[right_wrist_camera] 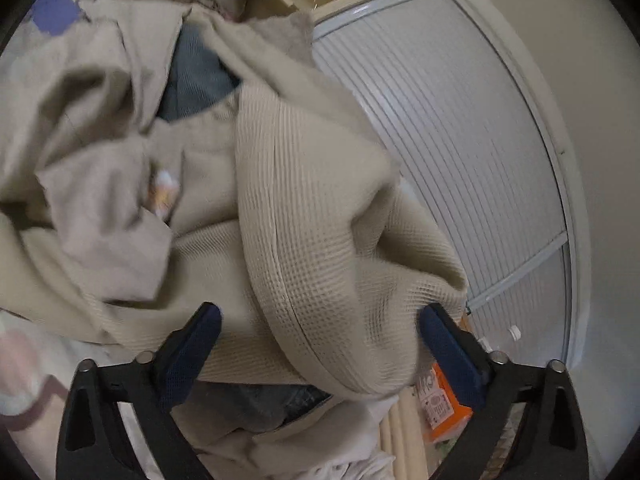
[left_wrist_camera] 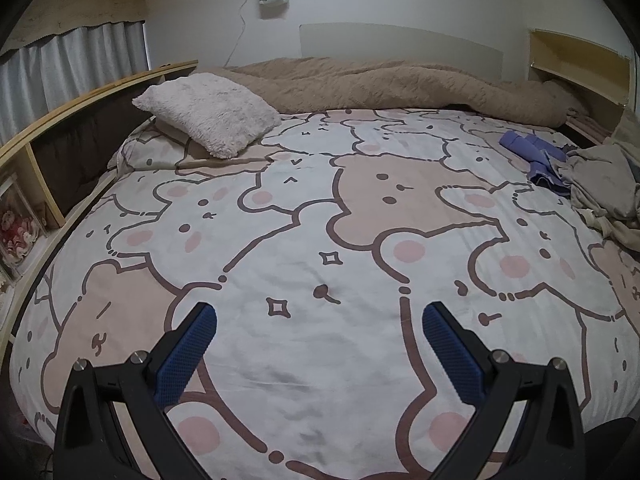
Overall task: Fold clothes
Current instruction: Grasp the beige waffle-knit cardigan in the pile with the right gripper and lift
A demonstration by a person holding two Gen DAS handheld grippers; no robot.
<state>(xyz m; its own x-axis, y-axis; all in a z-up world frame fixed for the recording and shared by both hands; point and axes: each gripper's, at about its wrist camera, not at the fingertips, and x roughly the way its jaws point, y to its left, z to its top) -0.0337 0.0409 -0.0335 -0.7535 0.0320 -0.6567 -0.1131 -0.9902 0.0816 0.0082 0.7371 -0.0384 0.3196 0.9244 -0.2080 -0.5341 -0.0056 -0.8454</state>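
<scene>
A heap of beige clothes (left_wrist_camera: 600,184) lies at the right edge of the bed, with a purple garment (left_wrist_camera: 536,152) beside it. My left gripper (left_wrist_camera: 320,320) hangs open over the middle of the bear-print sheet (left_wrist_camera: 304,240), nothing between its blue pads. In the right wrist view the same heap fills the frame: a beige waffle-knit garment (right_wrist_camera: 320,240) bulges up between the fingers of my right gripper (right_wrist_camera: 320,320), which stands open around it. A dark grey-blue cloth (right_wrist_camera: 196,80) shows inside the pile, and a smoother beige piece (right_wrist_camera: 100,220) lies to the left.
A fluffy white pillow (left_wrist_camera: 208,112) and a rumpled tan blanket (left_wrist_camera: 380,84) lie at the head of the bed. A wooden shelf unit (left_wrist_camera: 60,128) runs along the left. A ribbed sliding door (right_wrist_camera: 460,140) and an orange box (right_wrist_camera: 444,408) are right of the heap.
</scene>
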